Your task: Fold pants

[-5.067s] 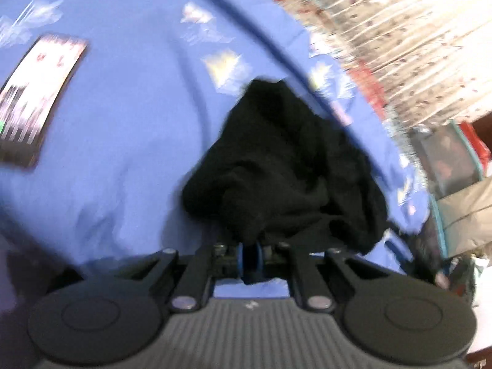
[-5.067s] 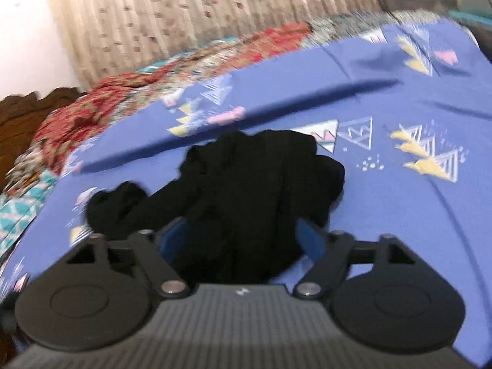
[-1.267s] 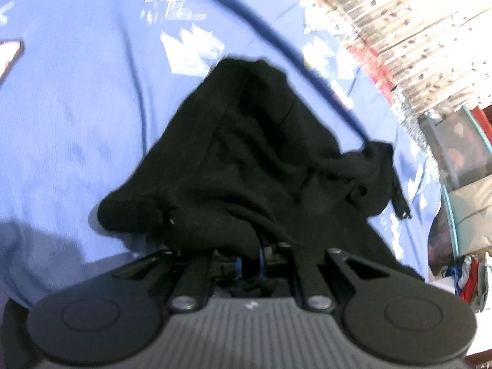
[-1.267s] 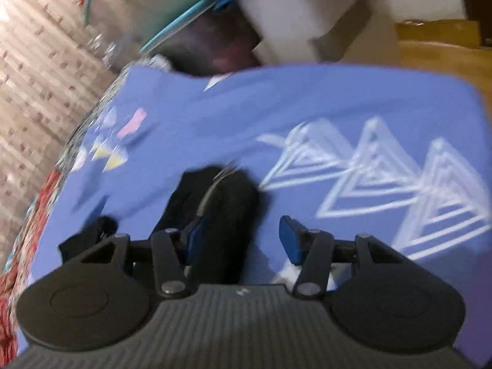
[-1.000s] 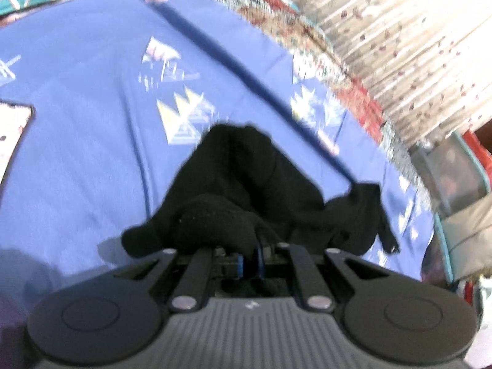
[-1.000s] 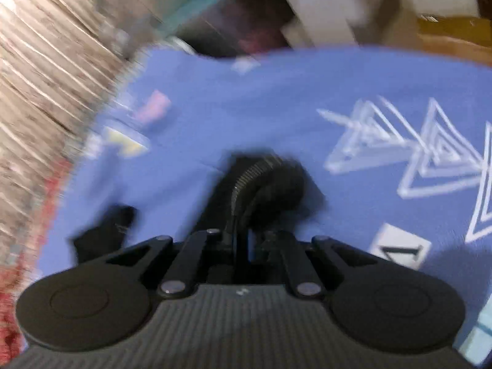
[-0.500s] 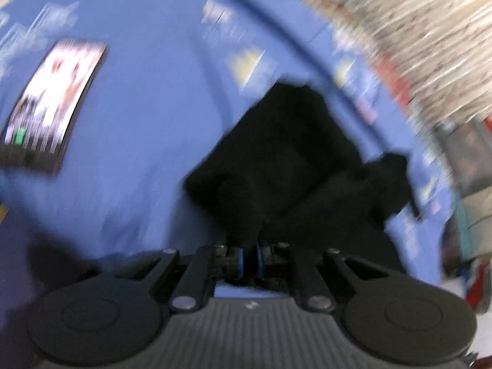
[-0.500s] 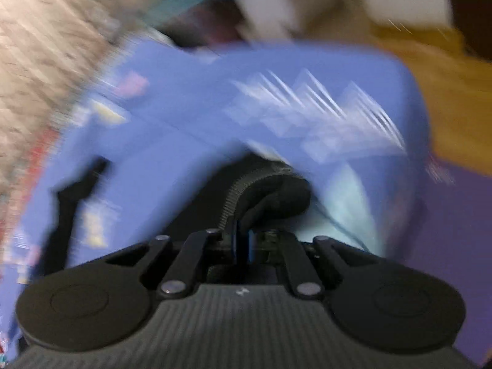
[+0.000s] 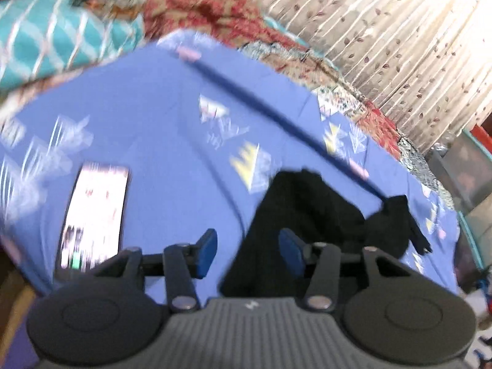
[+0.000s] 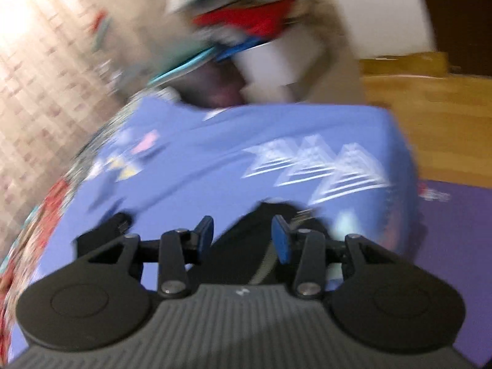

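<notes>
The black pants (image 9: pixel 310 215) lie in a loose heap on the blue patterned bedsheet (image 9: pixel 172 117). My left gripper (image 9: pixel 247 249) is open, with the near end of the pants under its right finger. In the right wrist view the pants (image 10: pixel 246 240) with a zipper edge lie on the sheet (image 10: pixel 233 141) below my right gripper (image 10: pixel 243 236), which is open with nothing held. Both views are blurred by motion.
A phone with a lit screen (image 9: pixel 92 212) lies on the sheet left of the left gripper. Red and teal bedding (image 9: pixel 92 24) and a curtain (image 9: pixel 384 30) are behind. The bed corner (image 10: pixel 396 166) drops to a wooden floor and purple mat (image 10: pixel 455 221).
Both grippers were shut on the pants half a second ago and have opened, letting the fabric drop onto the sheet. Both cameras have pulled back and tilted up.
</notes>
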`<action>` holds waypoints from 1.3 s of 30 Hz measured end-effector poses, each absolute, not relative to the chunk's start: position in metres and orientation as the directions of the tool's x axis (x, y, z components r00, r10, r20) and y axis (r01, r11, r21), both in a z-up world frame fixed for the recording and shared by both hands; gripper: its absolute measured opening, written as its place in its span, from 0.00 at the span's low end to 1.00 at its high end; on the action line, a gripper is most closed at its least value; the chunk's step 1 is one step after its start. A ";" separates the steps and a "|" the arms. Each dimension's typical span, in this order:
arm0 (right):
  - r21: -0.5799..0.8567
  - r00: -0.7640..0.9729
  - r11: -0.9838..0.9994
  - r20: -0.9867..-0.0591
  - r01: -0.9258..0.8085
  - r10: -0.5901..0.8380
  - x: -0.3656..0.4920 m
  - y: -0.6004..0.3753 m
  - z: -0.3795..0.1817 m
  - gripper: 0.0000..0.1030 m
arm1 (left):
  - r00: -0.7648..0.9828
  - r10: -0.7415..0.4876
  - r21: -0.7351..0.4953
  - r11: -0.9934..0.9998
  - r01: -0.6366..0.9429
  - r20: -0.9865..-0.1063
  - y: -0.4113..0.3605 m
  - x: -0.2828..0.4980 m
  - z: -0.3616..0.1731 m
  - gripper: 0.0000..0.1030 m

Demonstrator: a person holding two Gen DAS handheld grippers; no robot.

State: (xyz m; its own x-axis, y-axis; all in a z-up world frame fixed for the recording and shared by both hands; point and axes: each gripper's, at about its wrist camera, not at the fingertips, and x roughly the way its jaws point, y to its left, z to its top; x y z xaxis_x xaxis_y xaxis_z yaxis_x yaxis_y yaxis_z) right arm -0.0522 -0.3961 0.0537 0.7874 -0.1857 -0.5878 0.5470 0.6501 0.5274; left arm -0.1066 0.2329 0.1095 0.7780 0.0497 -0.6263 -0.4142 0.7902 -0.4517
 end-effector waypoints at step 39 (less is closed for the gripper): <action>0.349 0.759 0.842 -0.642 0.412 -0.105 0.229 -0.420 0.041 0.17 | 0.689 0.091 -0.331 0.827 -0.454 -0.719 0.226 0.164 0.064 0.08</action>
